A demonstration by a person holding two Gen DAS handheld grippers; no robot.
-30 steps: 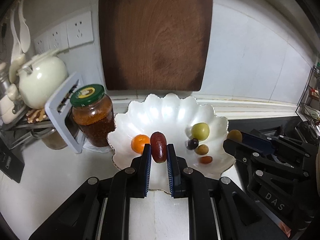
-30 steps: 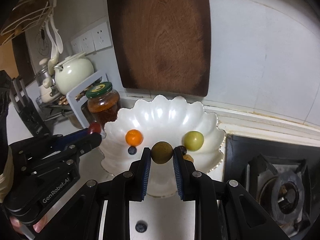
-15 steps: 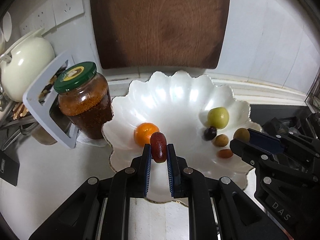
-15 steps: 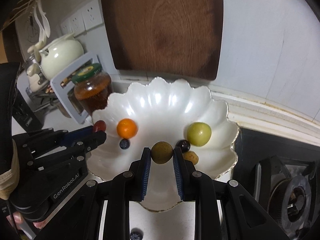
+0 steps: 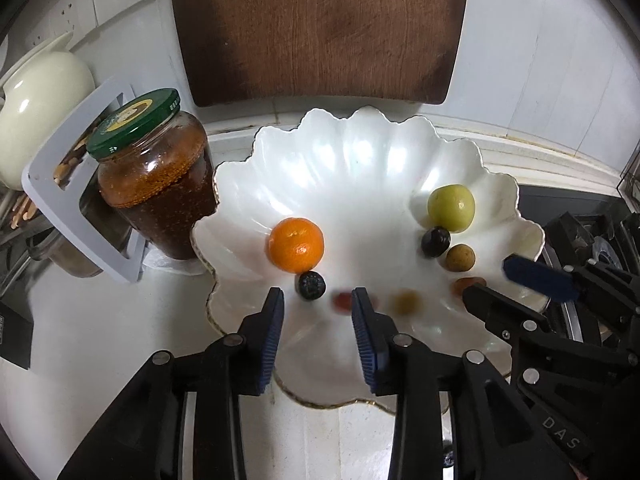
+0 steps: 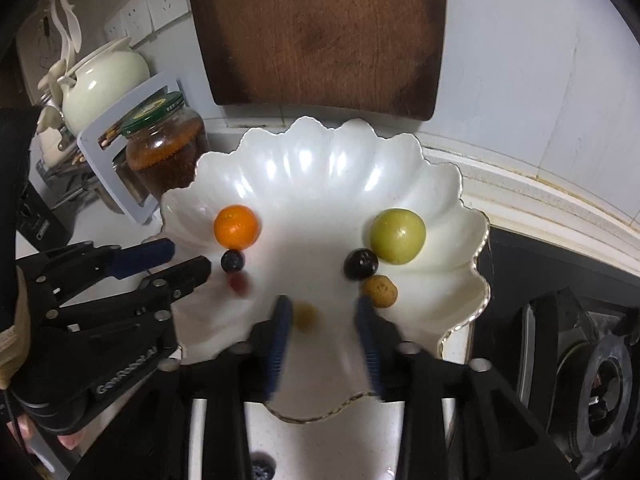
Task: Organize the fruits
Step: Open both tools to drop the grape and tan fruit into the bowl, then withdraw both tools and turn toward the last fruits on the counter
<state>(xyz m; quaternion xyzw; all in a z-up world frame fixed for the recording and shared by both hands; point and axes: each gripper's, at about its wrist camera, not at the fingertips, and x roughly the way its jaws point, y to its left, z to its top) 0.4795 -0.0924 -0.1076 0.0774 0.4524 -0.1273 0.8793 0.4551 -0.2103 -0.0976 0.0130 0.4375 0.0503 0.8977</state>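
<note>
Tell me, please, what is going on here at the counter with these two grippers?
A person is sorting fruit into the white scalloped bowl with two handheld grippers. The left gripper and right gripper are both opening above it; a blurred red fruit and a blurred yellowish fruit are dropping free. An orange, a green fruit and smaller fruits lie inside.

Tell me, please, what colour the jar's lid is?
Green, with a yellow round label; the lid shows best in the left wrist view.

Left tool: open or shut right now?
Open and still opening. The left tool has a clear gap between its pads; the blurred red fruit sits loose in the white bowl, gripped by nothing.
</note>
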